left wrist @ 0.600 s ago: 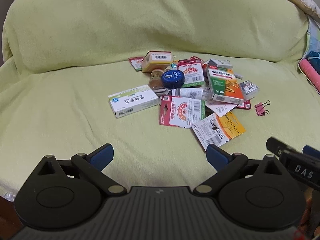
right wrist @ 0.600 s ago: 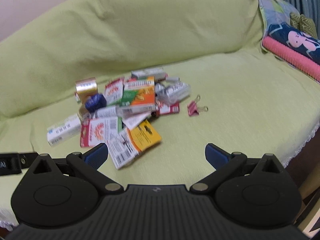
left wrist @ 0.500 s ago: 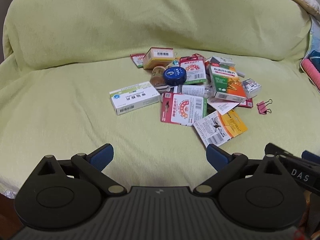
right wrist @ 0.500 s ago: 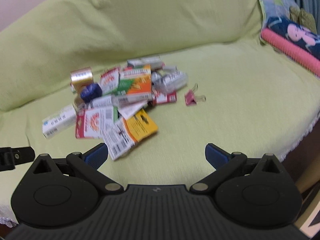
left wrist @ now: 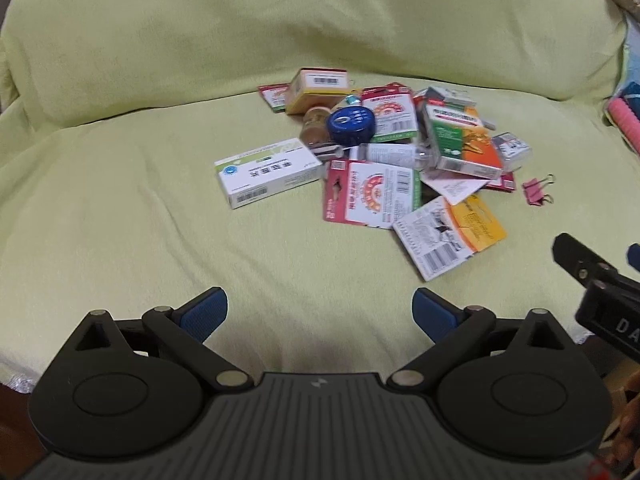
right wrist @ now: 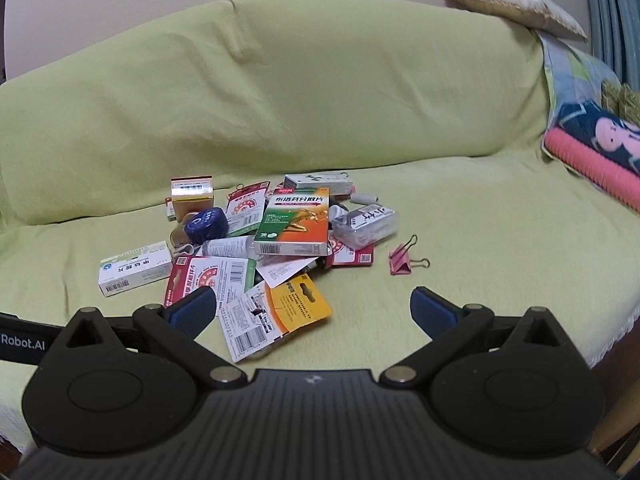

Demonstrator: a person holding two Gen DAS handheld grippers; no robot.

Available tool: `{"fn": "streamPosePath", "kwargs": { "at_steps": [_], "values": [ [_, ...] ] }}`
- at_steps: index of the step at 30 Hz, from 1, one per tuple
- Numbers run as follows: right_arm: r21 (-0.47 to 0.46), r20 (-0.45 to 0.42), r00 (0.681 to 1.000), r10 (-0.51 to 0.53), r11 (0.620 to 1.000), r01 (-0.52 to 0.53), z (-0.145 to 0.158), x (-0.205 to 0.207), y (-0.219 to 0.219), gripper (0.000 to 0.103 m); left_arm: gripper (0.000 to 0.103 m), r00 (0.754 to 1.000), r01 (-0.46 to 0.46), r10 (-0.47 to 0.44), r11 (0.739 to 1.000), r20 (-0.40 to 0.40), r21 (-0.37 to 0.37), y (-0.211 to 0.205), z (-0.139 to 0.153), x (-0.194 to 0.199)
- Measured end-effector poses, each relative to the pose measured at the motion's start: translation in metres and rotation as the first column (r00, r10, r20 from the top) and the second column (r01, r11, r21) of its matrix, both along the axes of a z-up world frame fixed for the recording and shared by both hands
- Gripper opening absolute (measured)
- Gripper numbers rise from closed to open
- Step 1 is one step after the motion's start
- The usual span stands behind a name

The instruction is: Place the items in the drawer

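A heap of small items lies on a sofa seat draped in a light green cover (left wrist: 120, 208). It holds a white medicine box (left wrist: 268, 172) (right wrist: 134, 270), a green-orange box (left wrist: 460, 140) (right wrist: 296, 220), a blue round tin (left wrist: 351, 120) (right wrist: 206, 222), red cards (left wrist: 372, 196), a yellow-white card (left wrist: 448, 236) (right wrist: 272, 312) and a pink binder clip (left wrist: 536, 192) (right wrist: 402, 262). My left gripper (left wrist: 320, 312) is open and empty, short of the heap. My right gripper (right wrist: 312, 308) is open and empty, its left finger over a red card's near edge. No drawer is in view.
The sofa backrest (right wrist: 280, 92) rises behind the heap. A beige cushion (right wrist: 508, 6) sits on its top right, and a pink and dark blue bundle (right wrist: 596, 152) lies at the right end. The right gripper's body (left wrist: 600, 292) shows at the left wrist view's right edge.
Both grippers have come closer to the heap, which now looks larger. The right wrist view has steadied and tilted up, showing more of the backrest. Nothing was picked up.
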State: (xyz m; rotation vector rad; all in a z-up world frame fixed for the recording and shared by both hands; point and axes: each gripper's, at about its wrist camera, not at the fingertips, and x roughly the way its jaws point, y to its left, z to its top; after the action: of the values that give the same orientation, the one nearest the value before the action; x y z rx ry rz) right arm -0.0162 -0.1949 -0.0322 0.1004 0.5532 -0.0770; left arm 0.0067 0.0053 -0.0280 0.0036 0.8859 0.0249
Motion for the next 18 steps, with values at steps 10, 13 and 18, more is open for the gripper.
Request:
{"fn": "streamPosePath", "kwargs": {
  "at_steps": [10,13,18],
  "values": [
    [-0.014,-0.026,1.0,-0.007,1.0,0.006,-0.018,0.002,0.0,0.102,0.099,0.997,0.037,-0.037,0.999,-0.061,-0.003,0.008,-0.005,0.011],
    [-0.013,-0.032,0.999,0.006,1.0,-0.006,-0.017,0.006,0.001,0.102,0.099,0.998,0.033,-0.032,0.999,-0.055,0.015,0.009,-0.005,0.013],
    [-0.027,-0.056,0.998,0.036,0.999,-0.037,-0.015,0.018,0.007,0.102,0.099,0.998,0.023,-0.023,1.0,-0.064,0.008,0.016,-0.005,0.022]
  ]
}}
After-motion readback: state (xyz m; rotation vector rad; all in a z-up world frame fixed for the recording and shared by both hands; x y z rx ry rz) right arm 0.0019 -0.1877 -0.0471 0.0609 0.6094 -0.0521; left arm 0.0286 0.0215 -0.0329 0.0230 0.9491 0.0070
